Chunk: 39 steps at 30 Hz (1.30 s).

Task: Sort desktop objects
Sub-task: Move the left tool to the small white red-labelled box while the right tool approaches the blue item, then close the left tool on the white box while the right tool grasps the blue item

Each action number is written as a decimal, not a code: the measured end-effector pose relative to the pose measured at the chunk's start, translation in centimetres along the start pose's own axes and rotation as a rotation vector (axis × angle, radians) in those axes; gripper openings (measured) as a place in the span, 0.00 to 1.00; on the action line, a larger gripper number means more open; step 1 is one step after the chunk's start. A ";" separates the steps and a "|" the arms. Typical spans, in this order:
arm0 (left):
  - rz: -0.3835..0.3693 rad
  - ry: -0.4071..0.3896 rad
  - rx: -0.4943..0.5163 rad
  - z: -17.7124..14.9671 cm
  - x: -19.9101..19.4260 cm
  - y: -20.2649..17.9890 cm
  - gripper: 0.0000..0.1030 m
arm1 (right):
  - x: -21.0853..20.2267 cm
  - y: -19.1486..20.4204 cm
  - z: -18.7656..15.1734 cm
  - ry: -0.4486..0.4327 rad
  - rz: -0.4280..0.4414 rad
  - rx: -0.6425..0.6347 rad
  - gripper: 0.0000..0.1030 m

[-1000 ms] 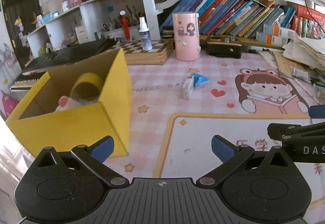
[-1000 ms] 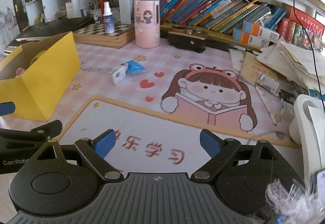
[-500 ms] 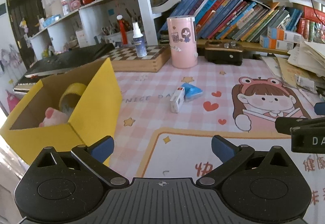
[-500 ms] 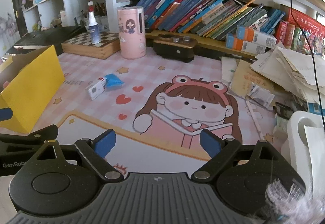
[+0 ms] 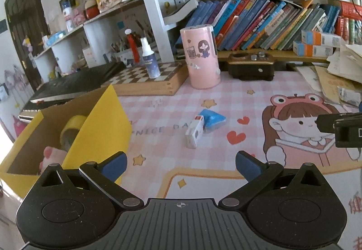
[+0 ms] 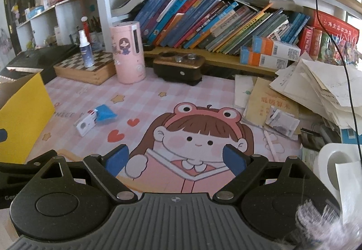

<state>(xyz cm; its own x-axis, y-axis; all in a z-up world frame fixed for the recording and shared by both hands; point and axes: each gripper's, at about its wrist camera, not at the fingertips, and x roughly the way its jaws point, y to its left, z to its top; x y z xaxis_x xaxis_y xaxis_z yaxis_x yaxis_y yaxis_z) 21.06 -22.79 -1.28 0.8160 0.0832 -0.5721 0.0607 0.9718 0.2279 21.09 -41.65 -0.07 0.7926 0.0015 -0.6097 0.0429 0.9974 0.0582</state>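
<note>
On the pink checked desk mat (image 5: 158, 114), near its middle, a small white rectangular box (image 5: 195, 131) lies flat, touching a blue triangular packet (image 5: 212, 119) just behind it. At the mat's left edge stands an open yellow cardboard box (image 5: 99, 127); inside it a roll of yellow tape (image 5: 71, 128) leans on edge, with a pink and white soft toy (image 5: 48, 156) in the near corner. Toward the back edge a tall pink cylindrical container with a cartoon girl on it (image 5: 202, 57) stands upright, beside a wooden chessboard box (image 5: 149, 80) that carries a white spray bottle with a dark blue label (image 5: 149, 58). A black and brown device (image 5: 251, 67) sits just right of the pink container, below a shelf of slanting books (image 5: 260, 23). Loose papers (image 6: 316, 84) are piled along the mat's right edge.

Above the mat's near edge the left gripper (image 5: 181, 162) hangs with its blue-padded jaws spread wide and nothing between them. The right gripper (image 6: 176, 158) is likewise wide open and empty, over the printed cartoon girl with a frog hat (image 6: 196, 134). Both white box and blue packet lie well ahead of the two grippers, untouched.
</note>
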 end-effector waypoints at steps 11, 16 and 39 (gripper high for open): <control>0.046 -0.007 0.008 1.9 4.6 -1.3 0.97 | 2.9 -1.0 2.1 -0.015 -0.003 0.014 0.87; 0.022 0.028 -0.008 2.2 7.1 -1.6 0.81 | 4.4 -1.3 2.9 -0.016 0.026 0.017 0.87; -0.120 0.121 -0.092 1.9 13.7 -0.3 0.12 | 7.4 0.6 3.1 0.043 0.073 -0.068 0.87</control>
<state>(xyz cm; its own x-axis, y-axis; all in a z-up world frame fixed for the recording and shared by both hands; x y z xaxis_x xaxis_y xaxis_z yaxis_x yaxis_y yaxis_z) 33.32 -22.42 -7.66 0.7307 -0.0136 -0.6826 0.0957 0.9920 0.0827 28.86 -41.22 -2.04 0.7654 0.0764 -0.6391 -0.0566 0.9971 0.0513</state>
